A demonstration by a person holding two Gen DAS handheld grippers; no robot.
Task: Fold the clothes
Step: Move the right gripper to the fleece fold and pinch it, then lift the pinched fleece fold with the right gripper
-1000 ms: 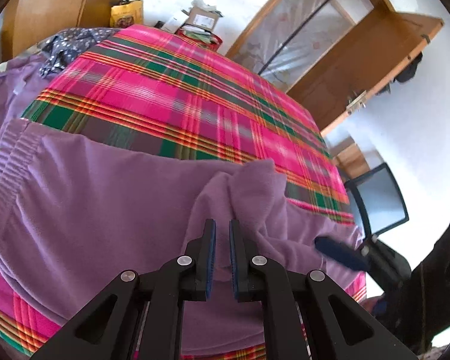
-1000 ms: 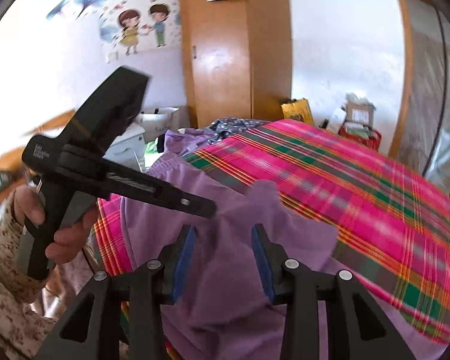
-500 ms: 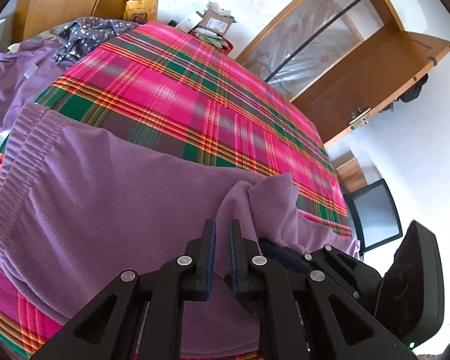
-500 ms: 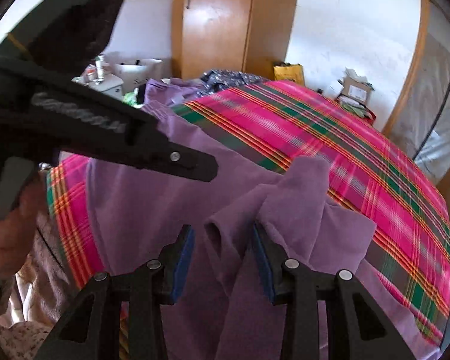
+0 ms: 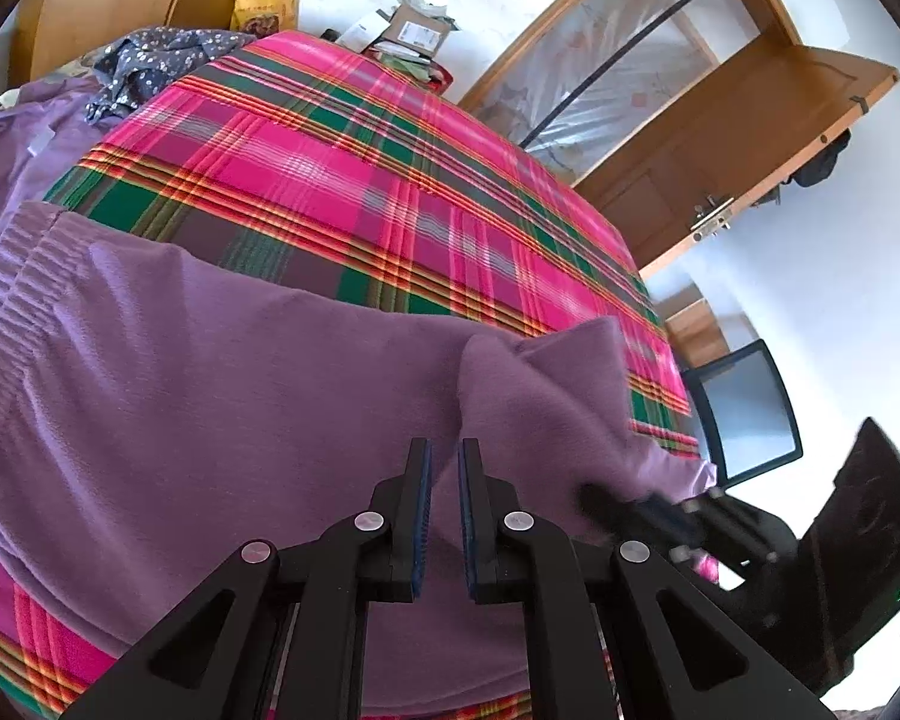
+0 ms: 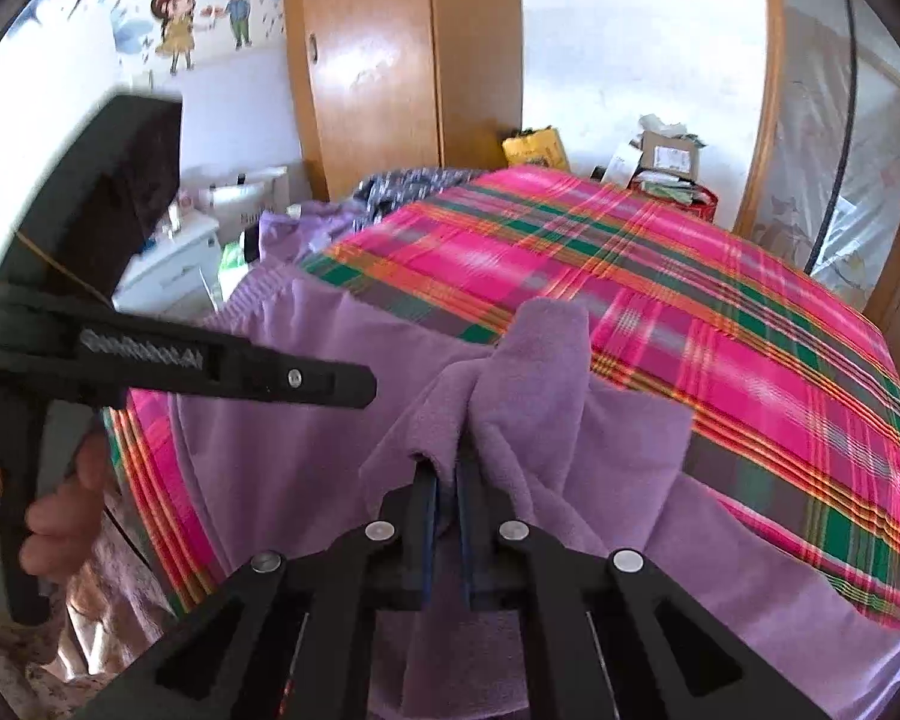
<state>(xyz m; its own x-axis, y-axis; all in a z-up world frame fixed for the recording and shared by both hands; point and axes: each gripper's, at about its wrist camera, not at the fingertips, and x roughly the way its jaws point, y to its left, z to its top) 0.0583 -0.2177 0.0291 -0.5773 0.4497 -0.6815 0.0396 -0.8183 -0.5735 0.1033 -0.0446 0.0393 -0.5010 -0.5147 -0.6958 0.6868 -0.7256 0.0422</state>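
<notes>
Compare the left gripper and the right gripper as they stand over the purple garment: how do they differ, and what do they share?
The right gripper is shut on a raised fold of the purple fleece garment; the left gripper is shut with nothing visibly between its pads. Fabric drapes over the right gripper's fingertips; the left gripper's blue pads show bare. Both are black, two-fingered, and angled down over the garment on the plaid bedspread.

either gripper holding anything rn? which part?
Right gripper is shut on a bunched fold of the purple garment, near its edge. Left gripper is shut over the garment; whether it pinches fabric can't be told.
</notes>
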